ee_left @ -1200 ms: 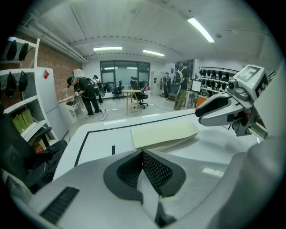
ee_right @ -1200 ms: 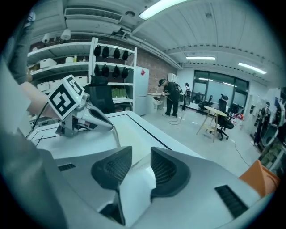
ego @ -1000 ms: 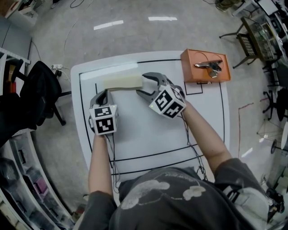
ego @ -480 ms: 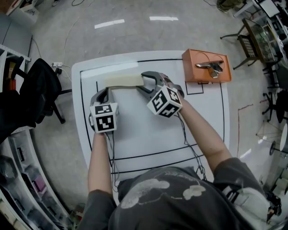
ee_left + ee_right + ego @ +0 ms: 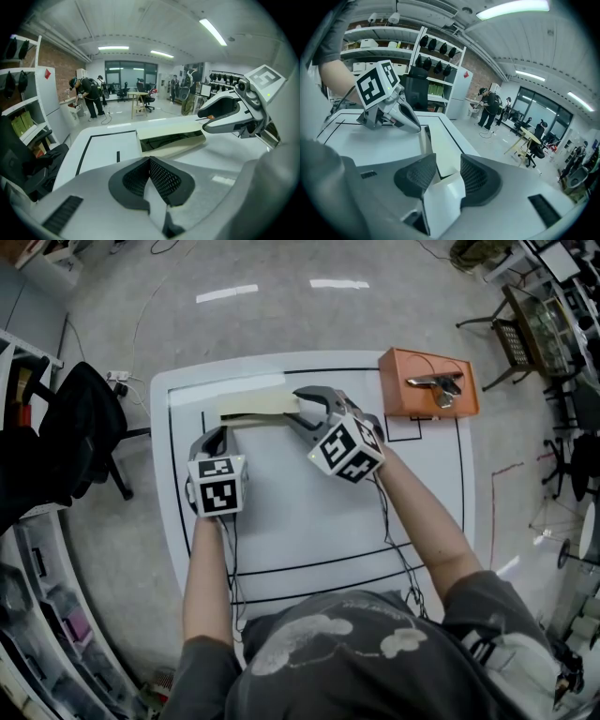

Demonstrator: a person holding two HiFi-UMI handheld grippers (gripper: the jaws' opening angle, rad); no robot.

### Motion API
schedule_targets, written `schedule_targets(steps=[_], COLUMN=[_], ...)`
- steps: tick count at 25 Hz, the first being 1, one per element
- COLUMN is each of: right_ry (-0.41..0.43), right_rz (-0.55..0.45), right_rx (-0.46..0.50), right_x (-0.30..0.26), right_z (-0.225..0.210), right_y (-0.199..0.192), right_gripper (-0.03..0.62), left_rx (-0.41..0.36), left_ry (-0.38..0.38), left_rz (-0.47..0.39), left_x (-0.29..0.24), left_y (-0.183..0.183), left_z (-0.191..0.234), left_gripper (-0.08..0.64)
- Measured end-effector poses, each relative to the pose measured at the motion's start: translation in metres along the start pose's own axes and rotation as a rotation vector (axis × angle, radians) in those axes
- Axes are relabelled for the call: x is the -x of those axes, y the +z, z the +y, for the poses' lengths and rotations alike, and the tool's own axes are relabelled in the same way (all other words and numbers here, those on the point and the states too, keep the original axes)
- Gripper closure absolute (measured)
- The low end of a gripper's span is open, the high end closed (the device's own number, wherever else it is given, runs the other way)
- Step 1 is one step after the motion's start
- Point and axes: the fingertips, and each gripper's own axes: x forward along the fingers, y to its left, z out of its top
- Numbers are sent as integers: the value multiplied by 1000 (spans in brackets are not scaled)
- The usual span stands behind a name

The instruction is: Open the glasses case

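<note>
- At the right gripper [image 5: 448, 164], the jaws are closing around the right end of the glasses case [image 5: 255, 409]. That end is seen between the pads, but a firm clamp is not yet shown, so the tool is counted as unclenched for now.
- Versus a second ago: those jaws were spread wide either side of the same end, and the gap has been narrowed markedly. The case's position is barely changed.
- Left gripper [image 5: 150, 160]: the jaws are pressed together on nothing and parked just short of the case's left end. No shift is seen across the frames.
- The case is lying flat, long side across, on the far-left part of the table [image 5: 319, 512], inside the black lines [image 5: 112, 134]. A dark slit is seen along its front in the left gripper view, so the lid is judged ajar at most, not opened.
- Meaning for the task: a grasp is being set, and the opening proper is judged not yet done. Nothing is pinning the base, so the whole case may be lifted rather than the lid.
- Surface: white tabletop. An orange box [image 5: 403, 395] with a metal part [image 5: 434, 381] on it is set at the far-right corner, well apart from the case.
- Room: grey floor [image 5: 281, 315], black chair [image 5: 84, 427] left of the table. Shelving [image 5: 436, 61] and people [image 5: 89, 96] are seen far back in an open workshop.
</note>
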Motion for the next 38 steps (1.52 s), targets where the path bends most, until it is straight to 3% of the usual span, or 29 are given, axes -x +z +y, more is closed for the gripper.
schedule_targets(steps=[4, 11, 15, 21, 29, 38], right_ry=[-14, -79, -110, -156, -212, -248], right_rz=[-37, -24, -31, -2, -24, -84], right_rx=[-49, -31, -74, -110, -120, -142], right_x=[0, -11, -19, -15, 23, 82], right_z=[-13, -36, -48, -51, -55, -40], right_y=[6, 8, 9, 0, 12, 32], right_gripper=[444, 532, 528, 466, 469, 524], left_rx=[6, 13, 17, 47, 57, 52], left_ry=[-7, -12, -13, -19, 4, 8], left_rz=[1, -1, -5, -25, -52, -143], left_x=[-1, -1, -1, 1, 26, 84], left_y=[0, -1, 1, 2, 12, 35], left_z=[1, 0, 2, 4, 11, -11], left_gripper=[558, 558, 558, 558, 558, 558])
